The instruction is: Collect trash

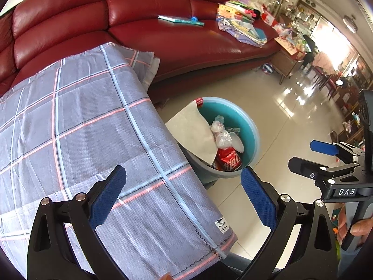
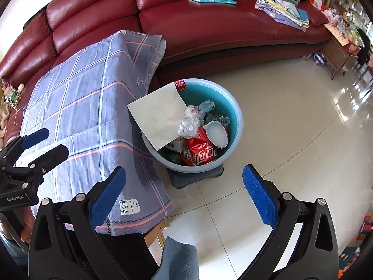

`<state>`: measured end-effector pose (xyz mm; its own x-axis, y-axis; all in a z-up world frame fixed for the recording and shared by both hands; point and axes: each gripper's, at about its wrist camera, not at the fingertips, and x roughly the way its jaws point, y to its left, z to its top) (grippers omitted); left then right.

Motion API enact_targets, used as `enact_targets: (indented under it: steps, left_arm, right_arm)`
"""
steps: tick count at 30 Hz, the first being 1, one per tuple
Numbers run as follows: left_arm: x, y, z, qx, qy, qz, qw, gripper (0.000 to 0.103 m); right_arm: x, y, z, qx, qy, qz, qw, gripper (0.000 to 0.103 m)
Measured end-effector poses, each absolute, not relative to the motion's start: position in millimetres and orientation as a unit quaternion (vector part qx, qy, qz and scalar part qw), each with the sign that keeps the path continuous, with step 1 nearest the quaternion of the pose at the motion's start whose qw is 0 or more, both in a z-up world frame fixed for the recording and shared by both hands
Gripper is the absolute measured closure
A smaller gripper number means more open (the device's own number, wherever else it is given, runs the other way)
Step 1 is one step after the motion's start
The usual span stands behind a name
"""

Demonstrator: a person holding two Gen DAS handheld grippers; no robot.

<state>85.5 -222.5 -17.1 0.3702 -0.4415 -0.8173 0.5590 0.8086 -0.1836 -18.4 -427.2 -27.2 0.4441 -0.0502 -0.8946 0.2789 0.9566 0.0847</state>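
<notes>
A light blue bin (image 1: pixel 253 137) (image 2: pixel 236 116) stands on the floor beside the table. It holds a red Coca-Cola wrapper (image 1: pixel 229 159) (image 2: pixel 202 154), clear plastic bags (image 1: pixel 221 135) (image 2: pixel 190 123), a white lid (image 2: pixel 218 135) and a white paper sheet (image 1: pixel 193 133) (image 2: pixel 160 116) that leans over its rim. My left gripper (image 1: pixel 183 196) is open and empty above the table's edge; it also shows in the right wrist view (image 2: pixel 46 142). My right gripper (image 2: pixel 184 196) is open and empty above the floor near the bin; it also shows in the left wrist view (image 1: pixel 300 155).
A table under a grey plaid cloth (image 1: pixel 81 126) (image 2: pixel 88 98) fills the left. A red leather sofa (image 1: pixel 174 42) (image 2: pixel 209 23) runs behind, with a book (image 1: pixel 180 20) and a pile of papers (image 1: pixel 240 23) on it. Glossy tiled floor (image 2: pixel 279 128) lies to the right.
</notes>
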Motion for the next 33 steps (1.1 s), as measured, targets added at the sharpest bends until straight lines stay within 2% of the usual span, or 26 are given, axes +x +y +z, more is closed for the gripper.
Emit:
enact_targets:
  steps: [33]
  left_arm:
    - [65,-222,-22,0.081,0.475,-0.300,0.823,0.004]
  right_arm:
    - [-40,-425,-42,0.110,0.524,-0.106,0.838,0.007]
